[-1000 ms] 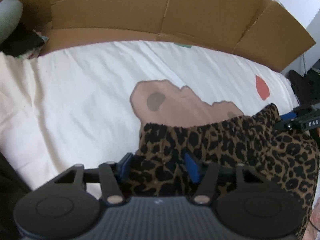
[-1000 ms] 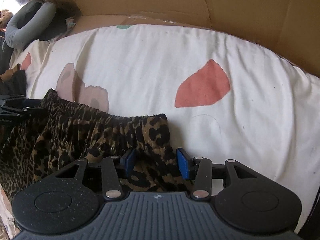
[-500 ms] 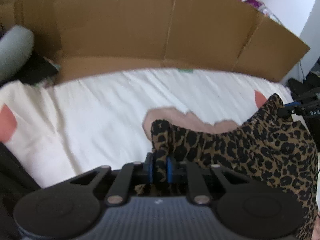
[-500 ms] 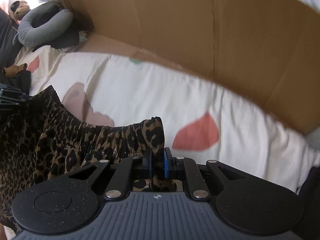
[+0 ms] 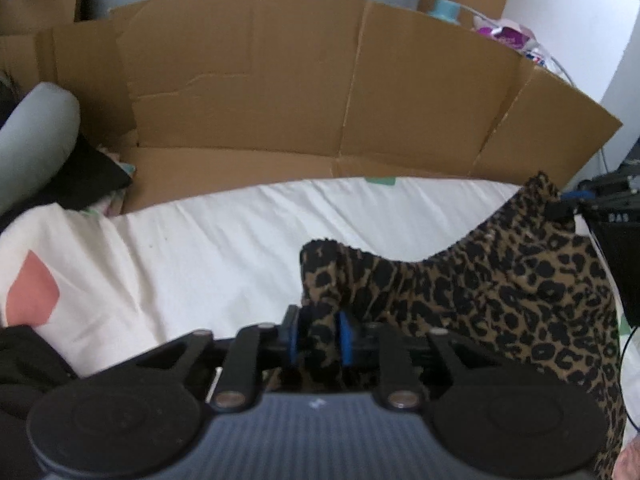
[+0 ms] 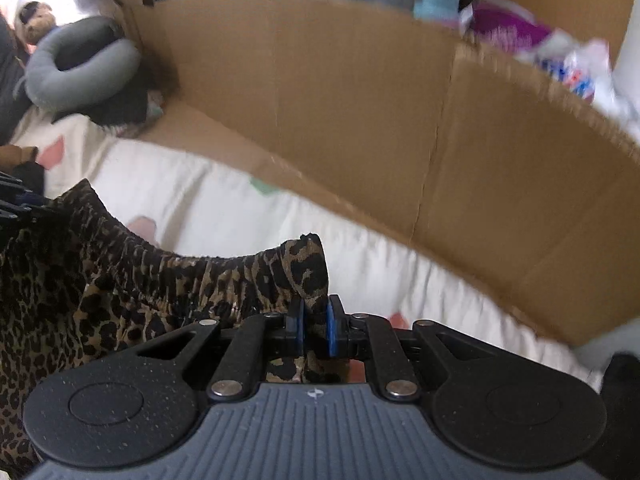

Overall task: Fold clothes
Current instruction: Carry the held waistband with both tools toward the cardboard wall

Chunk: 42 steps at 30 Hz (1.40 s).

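Note:
A leopard-print garment (image 5: 500, 280) with a gathered elastic waistband hangs lifted above the white bed sheet (image 5: 208, 248). My left gripper (image 5: 318, 334) is shut on one waistband corner, the cloth bunched between its blue pads. My right gripper (image 6: 314, 326) is shut on the other corner of the same garment (image 6: 120, 280). The waistband sags in a curve between the two grippers. In the left wrist view the right gripper (image 5: 568, 204) shows at the far right edge, and in the right wrist view the left gripper (image 6: 24, 204) shows at the far left. The garment's lower part is out of view.
A brown cardboard wall (image 5: 280, 92) stands along the far side of the bed. A grey curved pillow (image 6: 76, 76) and dark clothes (image 5: 84, 176) lie at the far left. The sheet carries red and pink patches (image 5: 32, 296). Bags and boxes (image 6: 540, 40) sit behind the cardboard.
Both grippers were open around the waistband corners one second ago, then shut on them. Since then both have risen, lifting the garment off the sheet.

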Each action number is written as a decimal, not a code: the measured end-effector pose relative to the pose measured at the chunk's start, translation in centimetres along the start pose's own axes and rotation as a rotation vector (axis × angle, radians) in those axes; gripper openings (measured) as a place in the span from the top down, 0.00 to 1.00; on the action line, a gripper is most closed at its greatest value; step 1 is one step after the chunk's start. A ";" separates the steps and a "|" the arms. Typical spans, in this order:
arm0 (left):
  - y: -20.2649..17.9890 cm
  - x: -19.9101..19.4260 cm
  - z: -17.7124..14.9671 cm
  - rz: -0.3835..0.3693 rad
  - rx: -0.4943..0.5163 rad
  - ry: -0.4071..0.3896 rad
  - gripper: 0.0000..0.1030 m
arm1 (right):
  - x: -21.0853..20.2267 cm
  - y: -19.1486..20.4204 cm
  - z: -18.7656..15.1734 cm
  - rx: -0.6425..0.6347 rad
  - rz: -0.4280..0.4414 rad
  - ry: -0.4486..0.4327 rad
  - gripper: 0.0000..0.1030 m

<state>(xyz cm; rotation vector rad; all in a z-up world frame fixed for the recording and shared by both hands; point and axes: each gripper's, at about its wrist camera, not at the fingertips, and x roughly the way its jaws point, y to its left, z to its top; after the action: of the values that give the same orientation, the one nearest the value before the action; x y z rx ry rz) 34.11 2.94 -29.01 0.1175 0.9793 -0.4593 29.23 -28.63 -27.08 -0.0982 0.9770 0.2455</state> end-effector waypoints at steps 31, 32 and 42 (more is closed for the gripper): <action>2.3 7.6 -1.1 -0.061 -0.121 0.236 0.75 | 5.1 -2.3 -3.5 0.092 0.066 0.188 0.89; 2.2 7.5 -1.0 -0.057 -0.104 0.239 0.77 | 5.2 -2.3 -3.5 0.090 0.065 0.188 0.90; -1.1 5.2 -1.7 0.027 0.156 0.260 0.85 | 3.7 -1.1 -1.9 -0.049 -0.055 0.111 0.94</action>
<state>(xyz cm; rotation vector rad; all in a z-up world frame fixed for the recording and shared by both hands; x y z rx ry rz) 34.79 0.80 -34.13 0.3375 1.1939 -0.5032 29.95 -29.46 -31.18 -0.1850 1.0775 0.2147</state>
